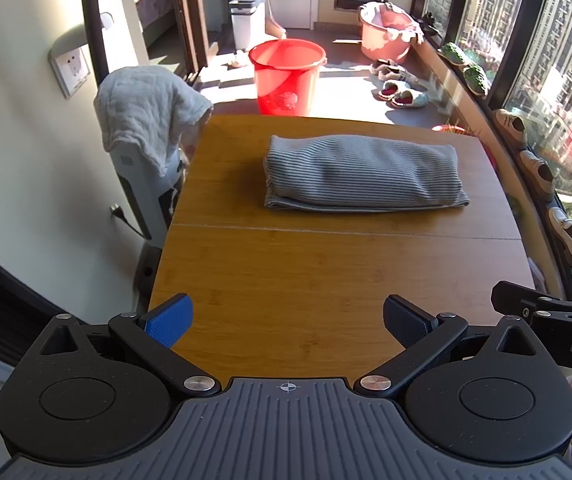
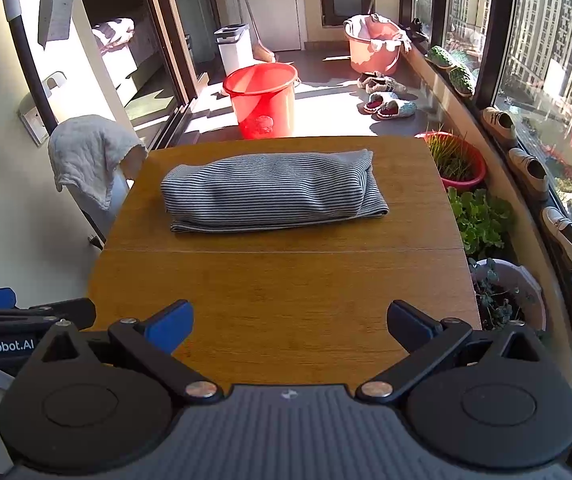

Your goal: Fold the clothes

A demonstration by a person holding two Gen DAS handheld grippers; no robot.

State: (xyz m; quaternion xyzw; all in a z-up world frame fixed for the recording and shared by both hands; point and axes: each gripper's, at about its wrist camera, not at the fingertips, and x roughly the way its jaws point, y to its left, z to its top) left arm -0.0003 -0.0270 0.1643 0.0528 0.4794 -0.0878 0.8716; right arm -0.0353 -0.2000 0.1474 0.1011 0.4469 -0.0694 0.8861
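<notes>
Striped garment [image 1: 362, 174] folded flat on wooden table [image 1: 286, 276], both grippers spread wide, empty.

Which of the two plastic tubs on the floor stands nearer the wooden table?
The bright red bucket, just past the table's far edge; the pale pink basin sits farther back.

You have the folded garment [image 1: 362, 174] lying crosswise on the far half of the worktop [image 1: 286, 272], beyond its seam. Your left tool [image 1: 286, 322] and right tool [image 2: 288, 322] hover side by side over the near edge, jaws wide apart, well short of the garment. Left of the worktop, a towel [image 1: 146, 120] drapes over an appliance by the wall. Behind the worktop a bucket [image 1: 286, 76] stands on the floor, a basin [image 1: 386, 36] farther back. Potted plants [image 2: 478, 216] sit to the right, shoes [image 2: 562, 232] lined along the window ledge.
</notes>
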